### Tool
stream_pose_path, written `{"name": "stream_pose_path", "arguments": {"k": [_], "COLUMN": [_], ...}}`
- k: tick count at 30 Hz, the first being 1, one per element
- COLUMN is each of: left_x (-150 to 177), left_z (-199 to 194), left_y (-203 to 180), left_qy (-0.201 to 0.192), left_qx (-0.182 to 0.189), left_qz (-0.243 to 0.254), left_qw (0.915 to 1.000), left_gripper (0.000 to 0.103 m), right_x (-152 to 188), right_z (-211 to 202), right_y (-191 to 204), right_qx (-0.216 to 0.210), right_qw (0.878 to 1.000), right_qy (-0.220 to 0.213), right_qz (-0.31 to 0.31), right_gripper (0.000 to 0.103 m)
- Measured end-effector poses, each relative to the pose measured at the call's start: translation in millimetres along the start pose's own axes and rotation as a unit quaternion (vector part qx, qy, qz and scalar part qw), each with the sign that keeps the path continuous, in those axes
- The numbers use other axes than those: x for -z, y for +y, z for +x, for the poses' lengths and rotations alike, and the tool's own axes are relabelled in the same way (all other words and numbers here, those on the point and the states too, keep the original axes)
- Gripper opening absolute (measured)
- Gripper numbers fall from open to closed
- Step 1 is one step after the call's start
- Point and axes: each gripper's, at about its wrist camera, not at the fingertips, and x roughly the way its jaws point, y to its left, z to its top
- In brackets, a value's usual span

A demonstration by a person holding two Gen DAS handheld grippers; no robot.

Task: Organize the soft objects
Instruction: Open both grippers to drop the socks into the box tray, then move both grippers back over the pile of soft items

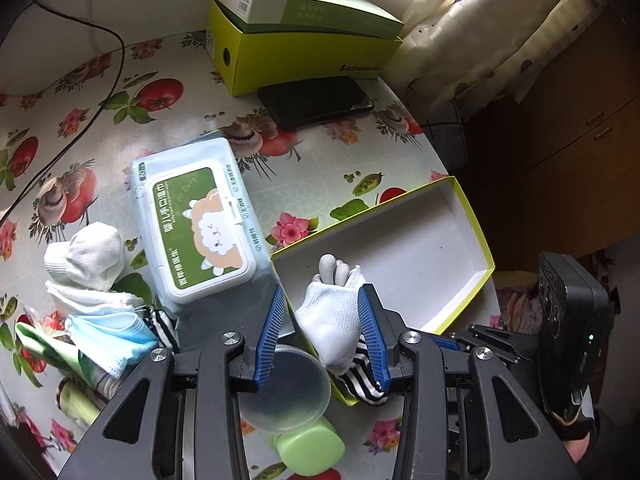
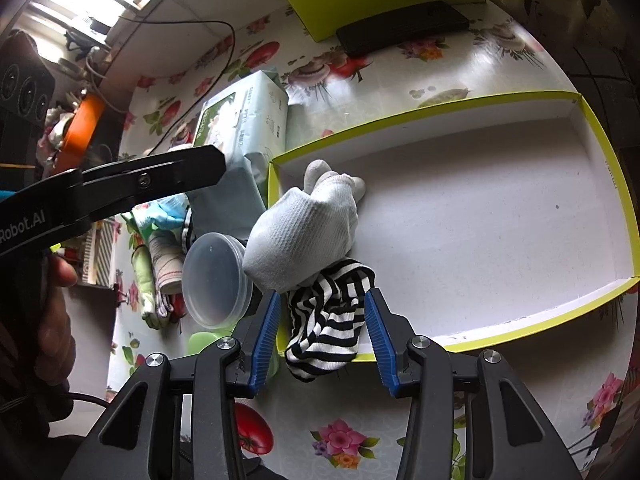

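Note:
A white sock with grey toes (image 1: 332, 316) (image 2: 304, 236) lies over the near-left corner of the shallow yellow-rimmed box (image 1: 476, 220) (image 2: 608, 160). It rests partly on a black-and-white striped sock (image 1: 366, 380) (image 2: 328, 328) that hangs over the box's front rim. My left gripper (image 1: 323, 294) is open around the white sock, its left pad clear of the cloth. My right gripper (image 2: 324, 296) stands open around the striped sock without pinching it. More soft things lie at the left: bundled white socks (image 1: 86, 260) and a blue face mask (image 1: 112, 340).
A wet-wipes pack (image 1: 196, 224) lies left of the box. A clear round tub (image 1: 286, 388) and a green bottle (image 1: 312, 452) sit under my left gripper. A black phone (image 1: 316, 100) and a yellow-green carton (image 1: 304, 56) stand at the back. The table edge curves down the right.

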Motion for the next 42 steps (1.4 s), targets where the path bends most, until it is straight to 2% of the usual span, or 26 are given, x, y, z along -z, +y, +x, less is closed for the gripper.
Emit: {"name": "stream_pose_path", "arguments": {"k": [2,3,7,14,21,24,42], "left_x": [4,6,16,35,54,62,97], "left_z": [-10,-15,-34,-54,-68,-72,-94], "left_y": [5,8,20,39,50,54,85], "left_qy": [-0.008,-0.012,-0.027,-0.043,-0.051,-0.052,-0.073], "left_qx": [-0.005,-0.010,-0.029,-0.053,-0.072,-0.078,-0.099], "left_qz": [-0.006,-0.009,-0.015,-0.034,-0.048,-0.054,-0.089], "left_qw": [0.9999,0.9998,0.9991,0.9971,0.9949,0.9942,0.9884], "left_gripper": [0.040,0.040,0.040,0.040,0.040,0.040,0.040], "right_x": [-6,-9,-19,-19,-8,-4,3], "right_z": [5,7,8,-16,-35,-36,-30], "right_y": [6,8,14,34,62,72,122], "right_qx": [-0.001,0.000,0.008,0.010,0.005,0.010,0.013], "right_qw": [1.000,1.000,1.000,0.999,0.996,0.995,0.990], "right_qy": [0.002,0.003,-0.001,-0.016,-0.031,-0.031,-0.011], "right_qz": [-0.009,-0.011,-0.019,-0.044,-0.086,-0.095,-0.137], "right_gripper": [0.031,0.030,0.029,0.029,0.033,0.043,0.044]}}
